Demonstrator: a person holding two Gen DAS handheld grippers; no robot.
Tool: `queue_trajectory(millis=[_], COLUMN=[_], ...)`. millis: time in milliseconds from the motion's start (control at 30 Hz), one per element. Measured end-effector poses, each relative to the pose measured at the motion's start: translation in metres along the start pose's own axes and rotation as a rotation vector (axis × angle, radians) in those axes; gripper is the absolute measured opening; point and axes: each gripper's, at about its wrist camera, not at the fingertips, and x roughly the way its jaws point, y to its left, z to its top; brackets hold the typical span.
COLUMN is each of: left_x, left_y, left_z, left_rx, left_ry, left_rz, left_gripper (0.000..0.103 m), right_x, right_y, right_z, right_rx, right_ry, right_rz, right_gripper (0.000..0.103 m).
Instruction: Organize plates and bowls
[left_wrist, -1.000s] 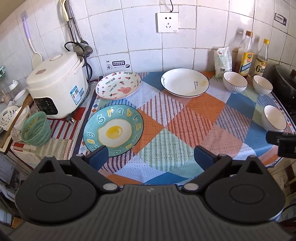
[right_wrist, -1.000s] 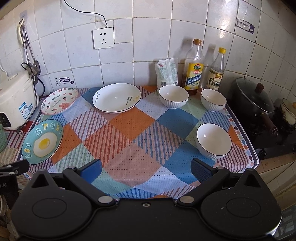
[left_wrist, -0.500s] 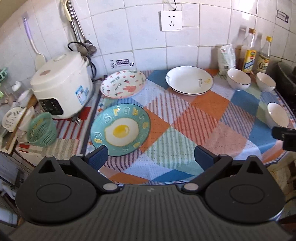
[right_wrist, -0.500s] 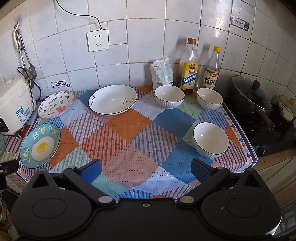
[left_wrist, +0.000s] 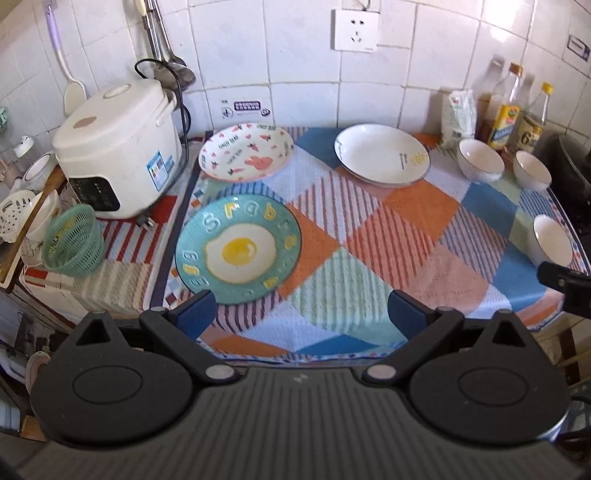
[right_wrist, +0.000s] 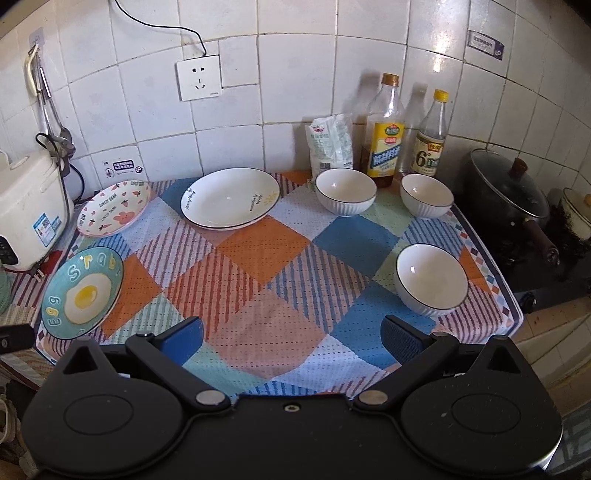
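1. Left wrist view, far left: a white rice cooker (left_wrist: 118, 147) and a green basket (left_wrist: 74, 242) stand off the checked cloth (left_wrist: 388, 236) that covers the tabletop; neither belongs to the job.
2. The teal egg plate (left_wrist: 238, 251) lies flat just ahead of the left gripper (left_wrist: 301, 314), nearest its left finger; the pink rabbit plate (left_wrist: 246, 152) sits close behind it, apart. The left gripper's fingers are spread wide and hold nothing.
3. Centre back, the white plate (right_wrist: 231, 197) rests near the wall, well apart from both grippers.
4. Right: two bowls stand at the back beside the bottles (right_wrist: 384, 129), the left back bowl (right_wrist: 345, 191) and the right back bowl (right_wrist: 426, 195); the near bowl (right_wrist: 430, 278) stands alone just ahead of the right gripper (right_wrist: 291, 338), off its right finger. The right gripper's fingers are also spread and empty.
5. Handling, as a judgement: all six look like glazed ceramic, so stiff, fairly heavy, slippery and breakable. The plates lie low, so the raised rim is the only purchase, one finger above and one below. Each bowl is best pinched across its wall at the rim.
6. Nothing is stacked yet; the egg plate and near bowl are the closest first picks.
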Motion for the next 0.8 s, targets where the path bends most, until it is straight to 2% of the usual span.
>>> queue_trajectory(millis=[133,267,333,433,467,533,600,667,733,800], left_x=[0.004,0.017,0.026,0.038,0.044,0.059,0.077,0.099,0.125,0.146], left_y=[0.008,0.009,0.008,0.004,0.003,0.001,-0.001,-0.004,-0.010,-0.014], left_z=[0.017,0.040,0.052,0.069,0.074,0.087,0.099,0.107,0.113,0.119], left_rx=[-0.011,0.012,0.015,0.018,0.015,0.007,-0.005,-0.013,-0.021,-0.026], left_ry=[-0.029,-0.027,-0.032,-0.058,-0.061,-0.059,-0.057,-0.096,-0.068,-0.069], left_rz=[0.010,-0.021,-0.017,-0.005,-0.003,-0.016,-0.027,-0.056,-0.038,-0.064], left_gripper=[0.100,0.100,0.100,0.100,0.100,0.100,0.100,0.100,0.100,0.100], right_x=[0.007,0.021,0.025,0.033,0.039,0.055,0.077,0.104,0.133,0.162], right_y=[-0.008,-0.007,-0.004,-0.002,-0.002,-0.004,-0.007,-0.011,-0.014,-0.018], right_z=[0.010,0.019,0.021,0.021,0.025,0.036,0.050,0.061,0.068,0.073], right_rx=[0.030,0.052,0.036,-0.013,-0.023,-0.027,-0.022,-0.009,-0.010,0.008], right_ry=[-0.038,-0.102,-0.198,-0.404,-0.438,-0.445,-0.407,-0.367,-0.339,-0.295], right_rz=[0.044,0.103,0.115,0.130,0.124,0.137,0.178,0.209,0.238,0.257], right_gripper=[0.103,0.103,0.103,0.103,0.103,0.103,0.103,0.103,0.103,0.102])
